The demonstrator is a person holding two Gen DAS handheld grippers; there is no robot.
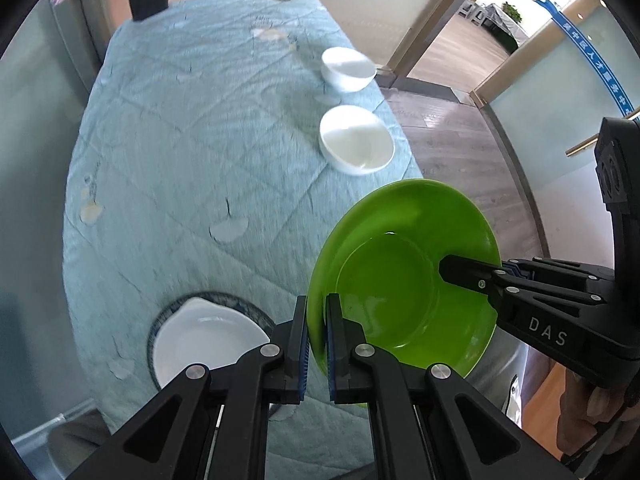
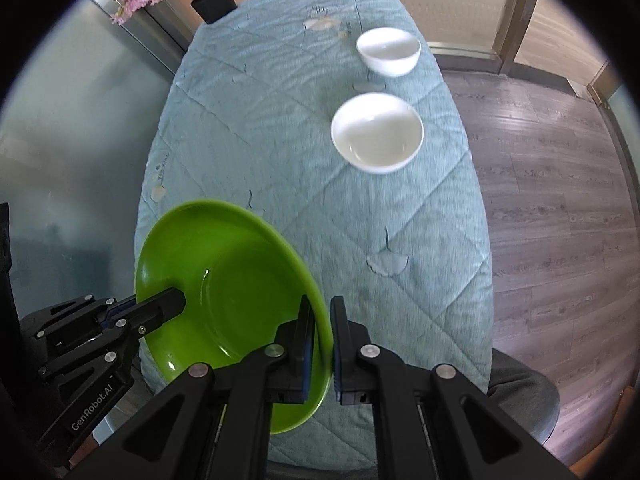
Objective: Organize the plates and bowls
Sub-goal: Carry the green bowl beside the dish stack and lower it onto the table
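- The green plate (image 1: 404, 280) hangs tilted above the near end of the teal quilted tablecloth (image 1: 180, 152), carried between both grippers.
- The left gripper (image 1: 318, 344) pinches its left rim.
- The right gripper (image 2: 322, 350) pinches its right rim.

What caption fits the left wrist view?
Both grippers, left and right, clamp a green plate above the table, beside stacked plates and two white bowls.
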